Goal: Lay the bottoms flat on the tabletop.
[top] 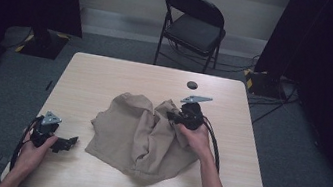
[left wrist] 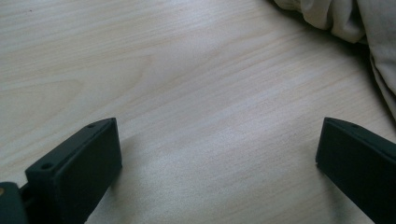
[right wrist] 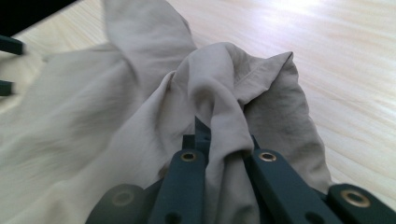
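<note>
A crumpled tan garment point(top: 140, 132) lies in the middle of the wooden table point(top: 107, 74). My right gripper point(top: 174, 117) is at its right upper part, shut on a fold of the fabric. In the right gripper view the tan cloth point(right wrist: 224, 135) is bunched between the two jaws, which pinch it tight, and the held fold stands up off the table. My left gripper point(top: 70, 142) rests near the table's front left edge, apart from the garment. In the left gripper view its fingers point(left wrist: 79, 168) stand wide open over bare wood, with the garment's edge point(left wrist: 355, 23) at the top right.
A black folding chair point(top: 193, 24) stands beyond the far edge of the table. A small dark round mark point(top: 192, 85) sits near the far edge. Dark curtains and stand bases flank the table, with cables on the floor at the right.
</note>
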### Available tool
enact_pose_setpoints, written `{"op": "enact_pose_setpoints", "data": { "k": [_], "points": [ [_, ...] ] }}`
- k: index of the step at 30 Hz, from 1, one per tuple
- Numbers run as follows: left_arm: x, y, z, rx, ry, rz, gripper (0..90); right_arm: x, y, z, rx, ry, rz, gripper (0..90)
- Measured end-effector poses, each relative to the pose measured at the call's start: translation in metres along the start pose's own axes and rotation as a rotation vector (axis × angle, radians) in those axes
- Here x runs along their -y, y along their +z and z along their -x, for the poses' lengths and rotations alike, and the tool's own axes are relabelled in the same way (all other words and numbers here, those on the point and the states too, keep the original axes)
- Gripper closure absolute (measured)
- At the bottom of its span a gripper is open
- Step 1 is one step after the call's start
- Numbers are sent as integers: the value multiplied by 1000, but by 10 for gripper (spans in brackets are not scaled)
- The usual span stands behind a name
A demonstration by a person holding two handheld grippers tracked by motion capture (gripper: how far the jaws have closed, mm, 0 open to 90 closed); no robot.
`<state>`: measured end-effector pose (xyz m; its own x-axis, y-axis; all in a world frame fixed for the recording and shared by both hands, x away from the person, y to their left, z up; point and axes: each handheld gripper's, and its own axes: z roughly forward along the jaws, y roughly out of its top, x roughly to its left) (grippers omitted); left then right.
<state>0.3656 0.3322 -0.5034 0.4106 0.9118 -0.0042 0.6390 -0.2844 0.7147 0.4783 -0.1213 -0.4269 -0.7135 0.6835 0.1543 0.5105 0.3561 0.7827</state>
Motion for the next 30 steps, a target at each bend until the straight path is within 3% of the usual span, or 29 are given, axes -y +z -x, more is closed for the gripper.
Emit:
{"op": "enact_pose_setpoints", "data": {
  "k": [5,11,18,23,25,27,30],
  "points": [
    [0,0,0,0,0,0,0,12,-28,-5,-12,-13,31,872],
    [0,0,0,0,0,0,0,41,-64,-11,-14,-11,49,871],
    [0,0,0,0,0,0,0,84,-98,-15,24,-18,6,870],
    [0,0,0,0,-1,1,0,121,-107,-9,35,25,-39,870],
    [0,0,0,0,0,0,0,136,-106,-5,39,59,-65,869],
    [0,0,0,0,0,1,0,144,-103,-3,50,60,-95,851],
    [0,0,0,0,0,0,0,145,-102,1,65,76,-88,652]
  ]
}}
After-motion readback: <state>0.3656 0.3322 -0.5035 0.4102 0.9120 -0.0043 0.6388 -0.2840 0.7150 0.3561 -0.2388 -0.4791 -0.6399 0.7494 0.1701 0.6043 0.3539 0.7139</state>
